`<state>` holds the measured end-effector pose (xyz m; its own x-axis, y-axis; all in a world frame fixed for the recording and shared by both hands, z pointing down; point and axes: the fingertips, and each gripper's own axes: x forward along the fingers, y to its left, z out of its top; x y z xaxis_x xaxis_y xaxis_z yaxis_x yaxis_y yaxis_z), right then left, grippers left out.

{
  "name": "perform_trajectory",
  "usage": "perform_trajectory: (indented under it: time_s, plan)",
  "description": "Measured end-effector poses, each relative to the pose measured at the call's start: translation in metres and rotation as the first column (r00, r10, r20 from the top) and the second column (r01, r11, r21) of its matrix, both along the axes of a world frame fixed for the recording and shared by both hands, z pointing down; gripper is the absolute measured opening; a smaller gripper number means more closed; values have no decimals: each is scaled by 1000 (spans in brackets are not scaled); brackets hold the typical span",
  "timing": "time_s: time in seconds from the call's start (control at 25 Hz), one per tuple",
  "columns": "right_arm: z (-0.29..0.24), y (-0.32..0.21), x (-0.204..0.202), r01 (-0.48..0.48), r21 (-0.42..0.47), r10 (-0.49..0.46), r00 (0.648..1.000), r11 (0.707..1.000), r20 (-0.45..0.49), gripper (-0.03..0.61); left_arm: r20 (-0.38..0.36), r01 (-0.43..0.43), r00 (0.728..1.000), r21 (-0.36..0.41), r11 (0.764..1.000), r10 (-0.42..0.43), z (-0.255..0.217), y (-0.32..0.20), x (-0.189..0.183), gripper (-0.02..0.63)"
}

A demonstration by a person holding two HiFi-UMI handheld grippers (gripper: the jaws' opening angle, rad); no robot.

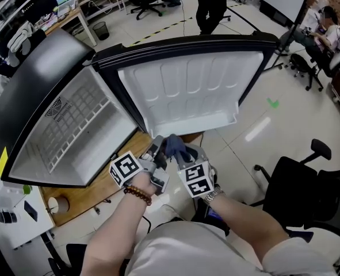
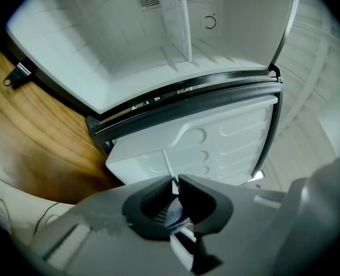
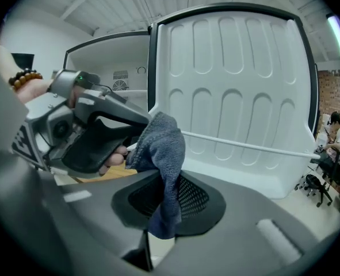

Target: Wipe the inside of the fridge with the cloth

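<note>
Your right gripper (image 3: 168, 197) clamps the grey cloth (image 3: 165, 145), left gripper (image 2: 175, 183) nips its top corner; the fridge cavity (image 1: 113, 128) opens upper left in head view, nearer your left side.

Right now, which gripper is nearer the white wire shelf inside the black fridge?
Left. The left gripper is below-right of the white wire shelf; the right gripper sits farther right, beyond it.
</note>
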<state>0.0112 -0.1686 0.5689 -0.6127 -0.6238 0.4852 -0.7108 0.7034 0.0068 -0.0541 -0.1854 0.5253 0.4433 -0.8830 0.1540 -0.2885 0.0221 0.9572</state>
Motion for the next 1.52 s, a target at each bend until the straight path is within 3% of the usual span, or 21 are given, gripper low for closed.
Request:
perform_trajectory:
  time_s: [0.48, 1.08, 1.52]
  plan:
    - [-3, -40, -31, 1, 19, -2, 998, 1000, 59, 55, -34, -90, 995, 63, 994, 93, -26, -10, 5, 35]
    - [-1, -73, -68, 40, 19, -43, 988, 999, 150, 55, -59, -136, 988, 63, 989, 140, -34, -14, 5, 32]
    - [3, -91, -50, -23, 45, 18, 992, 999, 121, 55, -57, -136, 989, 52, 989, 139, -33, -13, 5, 31]
